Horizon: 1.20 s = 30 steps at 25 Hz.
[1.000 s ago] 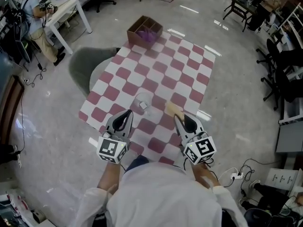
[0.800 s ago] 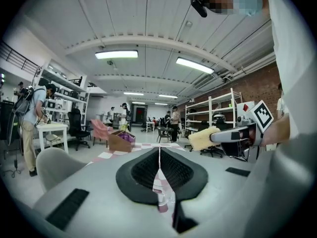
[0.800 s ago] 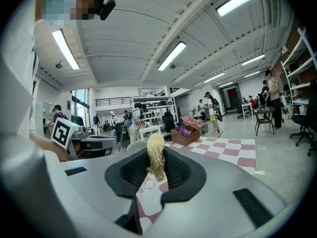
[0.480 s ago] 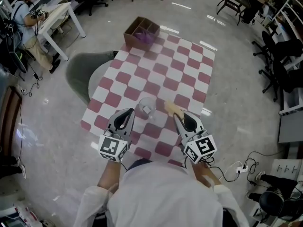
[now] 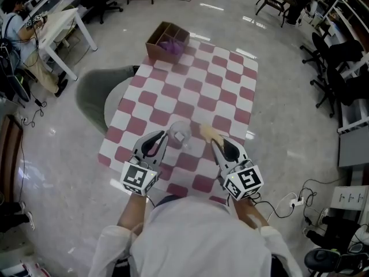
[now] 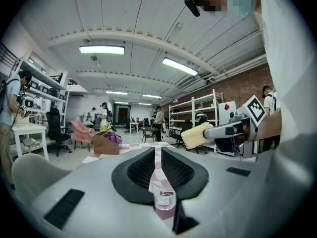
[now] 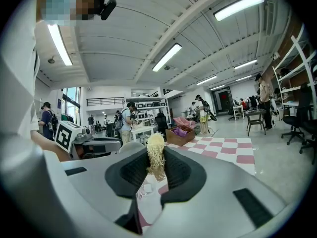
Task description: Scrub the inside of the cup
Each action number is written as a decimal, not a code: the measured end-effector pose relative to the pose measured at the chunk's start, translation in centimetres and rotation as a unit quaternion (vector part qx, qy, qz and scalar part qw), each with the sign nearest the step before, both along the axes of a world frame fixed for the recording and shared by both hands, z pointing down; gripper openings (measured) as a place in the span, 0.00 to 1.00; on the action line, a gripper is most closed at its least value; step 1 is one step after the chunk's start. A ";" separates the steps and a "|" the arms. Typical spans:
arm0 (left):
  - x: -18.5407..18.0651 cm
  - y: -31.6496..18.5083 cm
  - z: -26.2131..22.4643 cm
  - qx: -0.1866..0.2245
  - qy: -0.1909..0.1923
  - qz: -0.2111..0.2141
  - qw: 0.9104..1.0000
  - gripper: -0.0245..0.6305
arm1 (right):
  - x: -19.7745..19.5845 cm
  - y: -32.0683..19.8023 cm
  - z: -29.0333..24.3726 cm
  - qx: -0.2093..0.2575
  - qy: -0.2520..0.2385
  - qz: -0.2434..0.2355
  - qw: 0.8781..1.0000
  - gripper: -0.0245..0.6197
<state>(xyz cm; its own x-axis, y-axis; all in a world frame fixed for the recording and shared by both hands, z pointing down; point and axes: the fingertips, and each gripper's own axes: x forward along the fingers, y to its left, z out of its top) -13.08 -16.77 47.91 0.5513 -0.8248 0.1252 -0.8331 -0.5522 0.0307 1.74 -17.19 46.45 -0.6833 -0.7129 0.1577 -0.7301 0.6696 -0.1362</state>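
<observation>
Clear cup (image 5: 180,134) upright on the pink-checked surface (image 5: 226,81), just ahead of the left tool (image 5: 164,135), its jaws together on nothing, right tool (image 5: 215,142) clamped on a yellow sponge (image 5: 209,133) near the cup.

Far half of the surface (image 5: 193,88): bare checks, room to pass anywhere, up to the cardboard box (image 5: 167,41) on the far left corner. Near edge is tight. The cup (image 5: 179,135) stands just in from it, my left gripper (image 5: 162,136) with jaws together close by its side, and my right gripper (image 5: 214,143) clamping the sponge (image 5: 209,133) near its other side. A grey chair (image 5: 95,94) crowds the left edge. The right edge gives onto bare floor (image 5: 288,126).
</observation>
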 end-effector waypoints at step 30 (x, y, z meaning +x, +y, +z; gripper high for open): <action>3.6 -2.0 10.4 -0.039 -0.066 0.128 0.989 0.59 | 1.0 0.4 1.3 -0.015 0.001 0.014 1.000 0.17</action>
<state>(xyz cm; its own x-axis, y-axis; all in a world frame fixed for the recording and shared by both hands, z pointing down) -9.49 -18.81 58.33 0.7149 -0.6455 0.2688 -0.6663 -0.7455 -0.0179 2.75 -16.75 47.74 -0.6627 -0.7266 0.1814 -0.7489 0.6445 -0.1543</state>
